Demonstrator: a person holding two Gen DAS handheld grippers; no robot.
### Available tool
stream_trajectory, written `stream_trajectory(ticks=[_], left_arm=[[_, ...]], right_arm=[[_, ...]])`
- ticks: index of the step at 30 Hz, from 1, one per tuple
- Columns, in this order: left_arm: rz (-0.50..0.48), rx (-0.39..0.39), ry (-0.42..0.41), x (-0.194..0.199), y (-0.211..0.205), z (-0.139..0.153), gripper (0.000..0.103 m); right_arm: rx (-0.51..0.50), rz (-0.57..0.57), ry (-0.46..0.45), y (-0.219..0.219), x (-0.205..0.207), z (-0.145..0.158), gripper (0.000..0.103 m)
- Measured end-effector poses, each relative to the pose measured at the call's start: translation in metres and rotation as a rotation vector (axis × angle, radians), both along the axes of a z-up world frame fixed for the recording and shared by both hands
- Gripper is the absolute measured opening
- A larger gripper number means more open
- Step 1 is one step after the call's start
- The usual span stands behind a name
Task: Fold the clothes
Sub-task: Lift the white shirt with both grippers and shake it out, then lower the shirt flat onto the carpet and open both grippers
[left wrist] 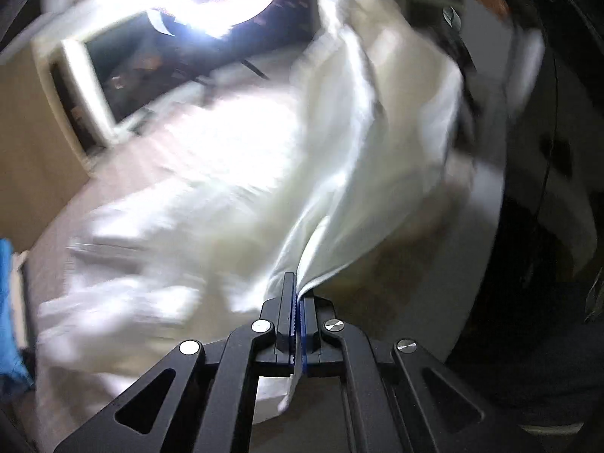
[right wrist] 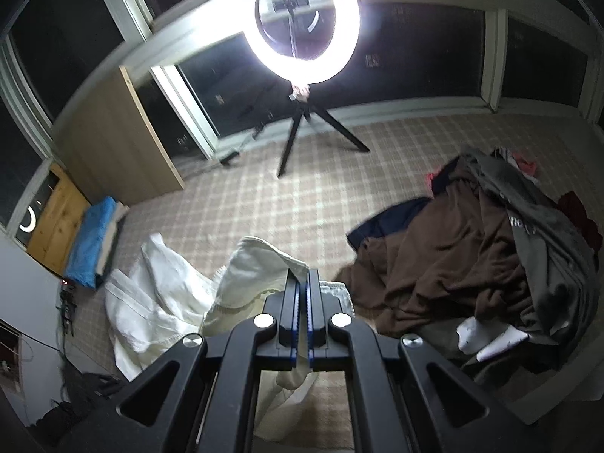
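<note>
A white garment [left wrist: 234, 196] lies crumpled on the checked floor covering, blurred in the left wrist view. My left gripper [left wrist: 297, 294] is shut on one edge of it, and the cloth stretches up and away to the upper right. In the right wrist view the same white garment [right wrist: 166, 294] spreads to the lower left. My right gripper [right wrist: 302, 279] is shut on a cream-white fold of it, which drapes over the fingertips and hangs below the jaws.
A pile of brown, grey and dark clothes [right wrist: 472, 264] with white socks [right wrist: 487, 339] lies at the right. A ring light on a tripod [right wrist: 302, 26] stands ahead. A blue bundle [right wrist: 92, 241] and a wooden cabinet [right wrist: 113, 143] sit at the left, with cables [right wrist: 68, 309] near the wall.
</note>
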State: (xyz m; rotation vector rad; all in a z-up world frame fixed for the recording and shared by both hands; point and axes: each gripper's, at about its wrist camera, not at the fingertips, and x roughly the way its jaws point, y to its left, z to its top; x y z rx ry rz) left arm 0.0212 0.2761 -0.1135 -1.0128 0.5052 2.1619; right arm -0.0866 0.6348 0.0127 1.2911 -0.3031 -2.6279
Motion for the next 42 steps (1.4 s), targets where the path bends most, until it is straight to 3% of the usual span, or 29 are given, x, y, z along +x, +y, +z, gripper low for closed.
stream_trajectory(ticks=[4, 7, 13, 14, 16, 20, 23, 26, 28, 30, 37, 40, 42], left_arm=[[0.151, 0.056, 0.125, -0.038, -0.056, 0.101, 0.001], [0.235, 0.066, 0.257, -0.058, -0.092, 0.187, 0.001], [0.245, -0.064, 0.537, -0.045, -0.138, 0.336, 0.001], [0.244, -0.048, 0.554, -0.042, -0.145, 0.352, 0.001], [0.256, -0.023, 0.513, -0.048, -0.162, 0.361, 0.001], [0.22, -0.126, 0.465, -0.049, -0.172, 0.356, 0.001], [0.172, -0.058, 0.497, -0.039, -0.175, 0.369, 0.001], [0.114, -0.126, 0.41, -0.062, -0.171, 0.342, 0.001], [0.068, -0.193, 0.35, -0.064, -0.171, 0.324, 0.001], [0.032, -0.194, 0.331, -0.059, -0.173, 0.324, 0.001], [-0.118, -0.272, 0.456, 0.002, -0.195, 0.365, 0.001], [-0.132, -0.274, 0.453, 0.005, -0.203, 0.374, 0.002], [-0.126, -0.283, 0.427, -0.008, -0.207, 0.373, 0.002]], right_arm=[[-0.055, 0.045, 0.112, -0.015, -0.004, 0.04, 0.003], [-0.103, 0.099, 0.237, -0.036, -0.004, 0.099, 0.003], [-0.112, 0.189, 0.532, -0.084, 0.029, 0.264, 0.003], [-0.109, 0.187, 0.582, -0.091, 0.037, 0.287, 0.003], [-0.049, 0.187, 0.608, -0.115, 0.043, 0.316, 0.003], [0.074, 0.194, 0.55, -0.158, 0.037, 0.337, 0.003], [0.089, 0.153, 0.623, -0.171, 0.055, 0.363, 0.003], [0.148, 0.141, 0.647, -0.194, 0.069, 0.369, 0.003], [0.203, 0.151, 0.593, -0.213, 0.068, 0.355, 0.002], [0.235, 0.145, 0.583, -0.226, 0.076, 0.346, 0.003], [0.261, 0.056, 0.737, -0.231, 0.15, 0.372, 0.003], [0.307, 0.024, 0.78, -0.239, 0.169, 0.388, 0.003], [0.35, 0.015, 0.783, -0.253, 0.156, 0.389, 0.003]])
